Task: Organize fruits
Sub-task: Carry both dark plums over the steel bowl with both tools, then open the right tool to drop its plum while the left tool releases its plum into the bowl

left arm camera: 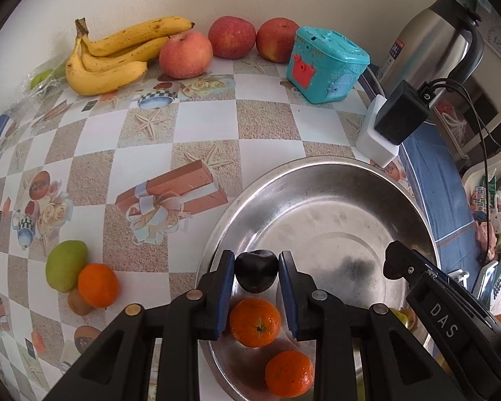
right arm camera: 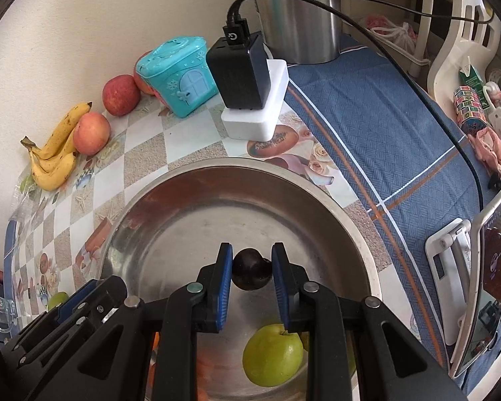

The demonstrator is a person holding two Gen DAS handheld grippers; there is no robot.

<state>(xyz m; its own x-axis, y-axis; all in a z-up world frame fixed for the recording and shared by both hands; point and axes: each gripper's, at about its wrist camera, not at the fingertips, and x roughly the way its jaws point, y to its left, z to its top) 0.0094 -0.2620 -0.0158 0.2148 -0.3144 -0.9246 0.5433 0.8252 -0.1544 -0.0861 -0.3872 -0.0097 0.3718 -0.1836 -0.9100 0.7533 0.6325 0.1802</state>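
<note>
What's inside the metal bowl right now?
In the bowl: two oranges and a green apple. Each hand-held gripper holds a dark plum over it. The grippers cover parts of the bottom.

Under me lay a table [left arm camera: 210, 123] covered in a checkered oilcloth printed with starfish, roses and gift boxes. By the wall sat a bunch of bananas [left arm camera: 117, 55], three red apples [left arm camera: 185, 54] and a teal house-shaped box [left arm camera: 325, 63]. A white block [left arm camera: 374, 140] stood near the far rim of a wide steel bowl [left arm camera: 334, 200]. At the near left, a green fruit [left arm camera: 65, 264], an orange [left arm camera: 98, 284] and a brown kiwi [left arm camera: 78, 304] huddled touching. A blue woven cloth [right arm camera: 377, 127] covered the right side.
</note>
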